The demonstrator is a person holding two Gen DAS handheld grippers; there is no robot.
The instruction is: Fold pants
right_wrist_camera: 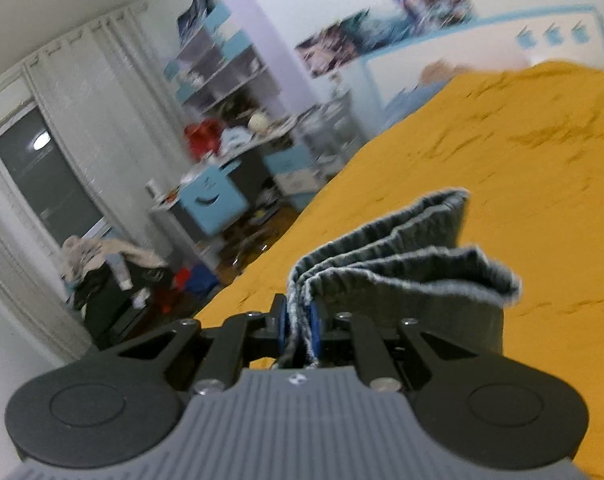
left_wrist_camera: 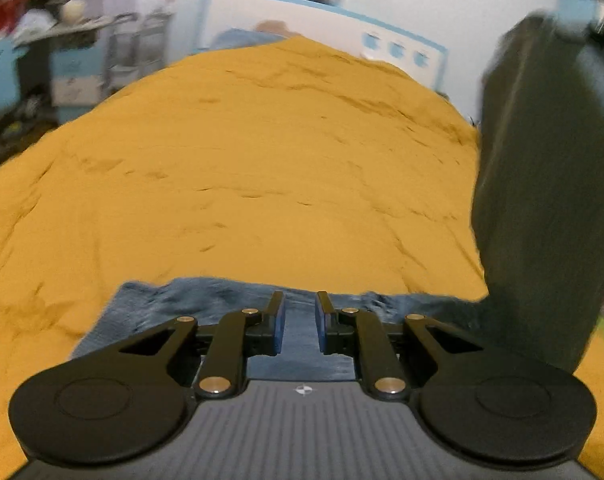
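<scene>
Right at the lens, the left tongs [left_wrist_camera: 300,320] stand slightly parted, a narrow gap btwn the blue pads. Blue denim pants [left_wrist_camera: 206,300] show through that gap and spread to both sides; can't tell if the pads touch the cloth. The pants' far edge runs straight across, just past the tips.

On the other side, the right tongs [right_wrist_camera: 300,320] are pressed together on a bunched stack of the pants [right_wrist_camera: 402,256]. Several folded layers rise btwn the pads, w/ frayed pale edges fanning out to the right, lifted off the bed.

Beyond both, the mustard-yellow quilted bed cover [left_wrist_camera: 242,152] lies wide and bare w/ shallow creases, so there's lots of open room ahead. In the right view, its left edge [right_wrist_camera: 286,236] drops toward the floor.

At the right side of the left view, a dark sheet of cloth [left_wrist_camera: 542,180] hangs down, blurred, cutting off that side.

Farther back is a white headboard w/ blue trim [left_wrist_camera: 302,24], then a cluttered desk [right_wrist_camera: 238,148] w/ a light-blue smiling box [right_wrist_camera: 214,200], a dark window [right_wrist_camera: 42,184] and posters on the wall [right_wrist_camera: 382,36].
</scene>
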